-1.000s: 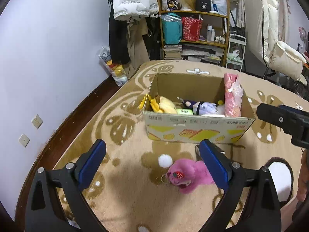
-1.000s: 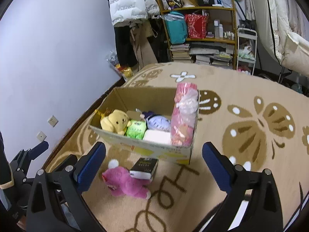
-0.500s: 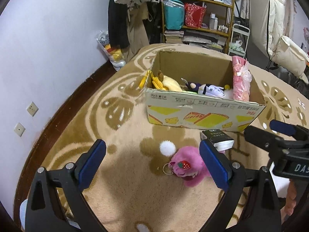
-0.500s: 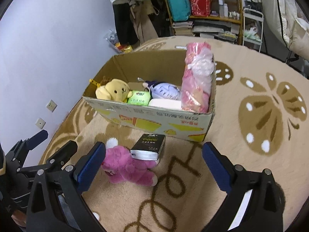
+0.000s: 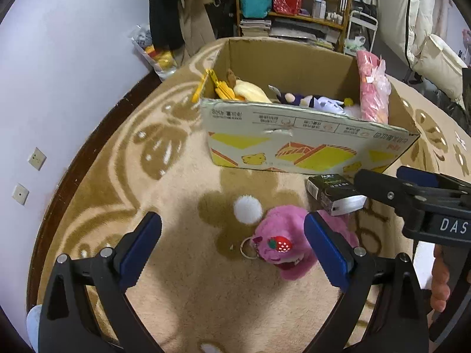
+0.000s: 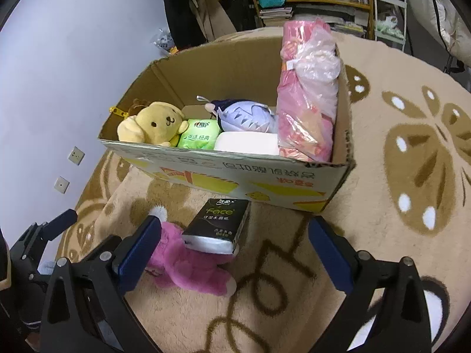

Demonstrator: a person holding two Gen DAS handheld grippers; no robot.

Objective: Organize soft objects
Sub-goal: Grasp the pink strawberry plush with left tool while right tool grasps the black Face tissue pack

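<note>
A pink plush toy [image 5: 282, 235] [image 6: 191, 267] with a white pompom lies on the carpet in front of a cardboard box [image 5: 294, 144] [image 6: 223, 173]. A black tissue pack [image 5: 332, 191] [image 6: 217, 226] leans on the plush. Inside the box are a yellow plush dog [image 6: 153, 123], a green tissue pack [image 6: 200, 136], a purple-white plush [image 6: 244, 116], a white pack [image 6: 247, 144] and a pink bagged bundle [image 6: 306, 94]. My left gripper [image 5: 232, 250] hovers open just before the pink plush. My right gripper [image 6: 232, 253] stands open above the tissue pack and plush.
A beige carpet [image 6: 412, 161] with brown flower shapes covers the floor. The white wall [image 5: 59, 73] with sockets runs along the left. Shelves [image 5: 294, 3] with bags, hanging coats and a white rack stand behind the box. A person's fingers [image 5: 440, 282] hold the right gripper's handle.
Both grippers have moved forward and down toward the pink plush and the tissue pack, which now look larger. Both stay open. Nothing on the floor has shifted.
</note>
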